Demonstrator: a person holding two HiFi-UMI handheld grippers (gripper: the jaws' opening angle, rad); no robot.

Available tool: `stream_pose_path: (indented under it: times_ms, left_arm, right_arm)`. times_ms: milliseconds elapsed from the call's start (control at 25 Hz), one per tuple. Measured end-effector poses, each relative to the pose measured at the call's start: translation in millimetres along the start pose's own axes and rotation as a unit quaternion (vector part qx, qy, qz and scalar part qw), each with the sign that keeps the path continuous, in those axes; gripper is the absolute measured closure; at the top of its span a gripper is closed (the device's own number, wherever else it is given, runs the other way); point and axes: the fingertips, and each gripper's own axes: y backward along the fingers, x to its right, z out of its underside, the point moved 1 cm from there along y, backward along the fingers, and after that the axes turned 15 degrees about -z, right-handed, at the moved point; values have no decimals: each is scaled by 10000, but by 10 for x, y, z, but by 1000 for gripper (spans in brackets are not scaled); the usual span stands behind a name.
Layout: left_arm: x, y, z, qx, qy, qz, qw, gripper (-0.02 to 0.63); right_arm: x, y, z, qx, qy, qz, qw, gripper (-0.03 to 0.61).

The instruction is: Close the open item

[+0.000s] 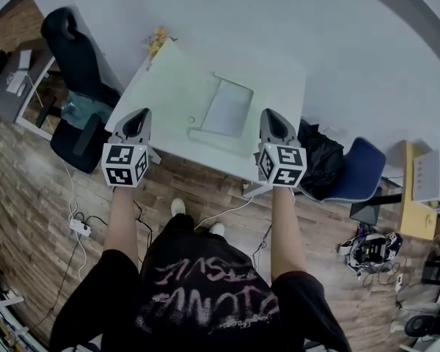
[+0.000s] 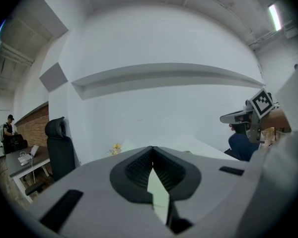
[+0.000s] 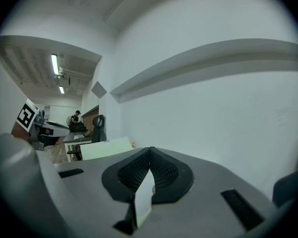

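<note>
A thin grey laptop (image 1: 226, 112) lies open on the white table (image 1: 169, 86), its lid raised toward the wall. My left gripper (image 1: 140, 116) hovers over the table's near left edge, shut, with nothing between its jaws. My right gripper (image 1: 273, 116) hangs over the near right edge, just right of the laptop, also shut and empty. In the left gripper view the jaws (image 2: 152, 148) meet at their tips and point at the white wall; the right gripper's marker cube (image 2: 262, 101) shows at the right. The right gripper view shows closed jaws (image 3: 149, 149) and the table top (image 3: 107, 148).
A black office chair (image 1: 77, 57) stands left of the table; a blue chair (image 1: 361, 171) and a black bag (image 1: 323, 160) stand to its right. A small yellow object (image 1: 158, 41) sits at the table's far corner. A power strip (image 1: 79, 227) and cables lie on the wooden floor.
</note>
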Motion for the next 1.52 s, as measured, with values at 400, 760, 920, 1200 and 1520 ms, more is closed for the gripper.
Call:
stream_pose_path:
  times_ms: [400, 760, 920, 1200, 1520]
  left_arm:
    - [-194, -434, 115, -75, 23, 252, 9997, 614]
    - [-434, -767, 269, -229, 90, 289, 9993, 614]
    - [-560, -831, 330, -284, 97, 225, 9993, 614]
    - [-768, -883, 447, -440, 137, 126, 9989, 611]
    - [-884, -975, 635, -672, 277, 21, 9974, 512]
  right_arm:
    - [15, -353, 97, -173, -1, 224, 9996, 568]
    - [-55, -765, 204, -376, -8, 194, 9991, 568]
    - [-84, -907, 240, -427, -19, 143, 9990, 568]
    - [-190, -1128, 282, -464, -44, 36, 9989, 568]
    - [-181, -1167, 418, -615, -95, 61, 9980, 568]
